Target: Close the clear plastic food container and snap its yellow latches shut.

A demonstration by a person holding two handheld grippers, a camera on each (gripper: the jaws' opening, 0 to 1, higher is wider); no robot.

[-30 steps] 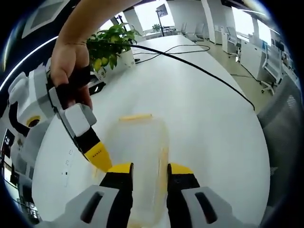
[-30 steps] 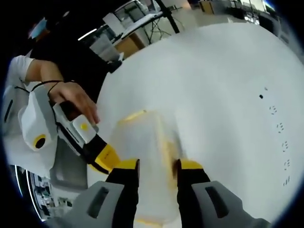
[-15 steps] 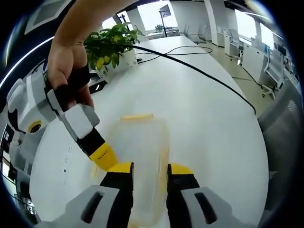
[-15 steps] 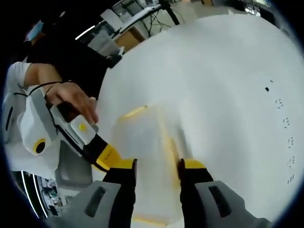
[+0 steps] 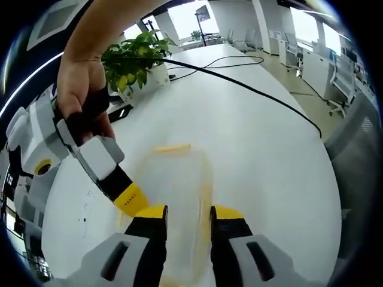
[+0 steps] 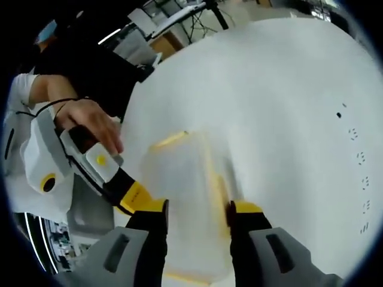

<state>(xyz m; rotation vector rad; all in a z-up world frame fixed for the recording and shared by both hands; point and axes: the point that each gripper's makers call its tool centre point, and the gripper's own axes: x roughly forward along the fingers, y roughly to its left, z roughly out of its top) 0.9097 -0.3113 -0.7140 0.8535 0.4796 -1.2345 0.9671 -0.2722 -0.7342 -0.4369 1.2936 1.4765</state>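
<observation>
Clear rectangular plastic food container [image 5: 179, 197] on white table [image 5: 251, 137], well inside edges, long axis along left gripper [image 5: 188, 216]; jaws part-open, straddling near end. Right gripper [image 6: 197, 210] likewise straddling; contact unclear, blurred. Yellow latches [image 5: 172, 147] apparently unsnapped.

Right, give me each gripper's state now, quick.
Left gripper: jaws apart, straddling the container; grip cannot be told.
Right gripper: the same, either side of the container.

Bright, even daylight from windows [image 5: 299, 24] at far end. White table [image 5: 251, 137] glares, nearly washed out. Right gripper view soft with motion blur. Fisheye bends edges strongly; shadows faint.
</observation>
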